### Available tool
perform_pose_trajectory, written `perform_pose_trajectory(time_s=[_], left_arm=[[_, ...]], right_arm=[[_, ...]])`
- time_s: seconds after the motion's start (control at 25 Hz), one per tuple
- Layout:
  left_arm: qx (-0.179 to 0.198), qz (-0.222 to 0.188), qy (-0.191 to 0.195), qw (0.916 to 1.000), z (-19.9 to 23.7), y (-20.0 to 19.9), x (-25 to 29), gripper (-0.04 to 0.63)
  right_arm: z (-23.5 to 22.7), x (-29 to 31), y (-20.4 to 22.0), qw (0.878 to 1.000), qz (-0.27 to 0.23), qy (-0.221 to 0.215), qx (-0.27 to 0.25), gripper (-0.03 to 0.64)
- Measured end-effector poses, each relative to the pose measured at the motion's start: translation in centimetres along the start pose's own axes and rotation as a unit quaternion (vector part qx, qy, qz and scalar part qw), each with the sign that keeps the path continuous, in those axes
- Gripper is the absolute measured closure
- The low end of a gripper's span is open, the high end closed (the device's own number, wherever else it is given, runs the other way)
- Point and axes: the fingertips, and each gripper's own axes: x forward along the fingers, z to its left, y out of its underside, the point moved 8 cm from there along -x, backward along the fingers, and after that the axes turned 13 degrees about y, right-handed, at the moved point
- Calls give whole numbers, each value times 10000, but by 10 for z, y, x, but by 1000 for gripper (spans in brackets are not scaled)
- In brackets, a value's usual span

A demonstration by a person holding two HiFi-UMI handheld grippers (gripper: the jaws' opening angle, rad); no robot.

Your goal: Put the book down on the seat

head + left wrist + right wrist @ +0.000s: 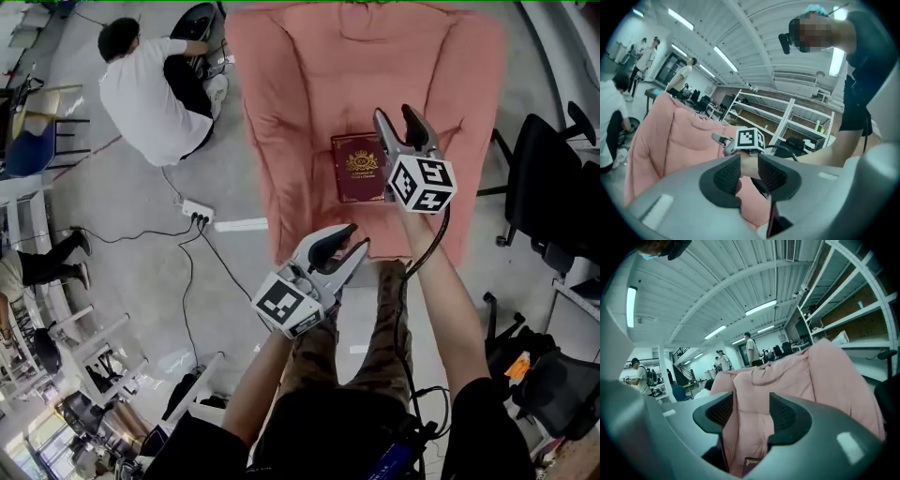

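Note:
A dark red book (356,167) with a gold crest lies flat on the pink padded seat (300,103), cover up. My right gripper (395,114) hovers just right of the book's upper corner, open, with nothing between its fingers. In the right gripper view, that gripper (751,416) frames the pink seat back, and a corner of the book (751,465) shows below. My left gripper (356,236) hangs in front of the seat's front edge, well clear of the book. Its pads (725,174) stand nearly together, with only a narrow gap and nothing held.
A person in a white shirt (148,94) crouches on the floor left of the seat. A power strip (197,213) with cables lies nearby. Black office chairs (548,192) stand at the right. White shelving (787,115) rises behind the seat.

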Motion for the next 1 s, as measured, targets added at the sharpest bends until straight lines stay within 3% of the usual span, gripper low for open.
perform_pose_trajectory(time_s=[0.24,0.48,0.72,1.0], left_arm=[[304,-471,-724,9958,17,-72,3,497],[603,-500,-893,9929,9,-117,14,495],[759,-546,-1191,9885,5,-156,26,489],[1034,-658,-1322,9836,-9,-204,36,486]], right_arm=[[17,-19,-83,9988,-446,64,196,359],[27,-45,-132,9983,-562,-71,147,359],[39,-77,-159,9976,-601,-230,-267,364],[41,-109,-217,9902,-1274,71,-567,403]])
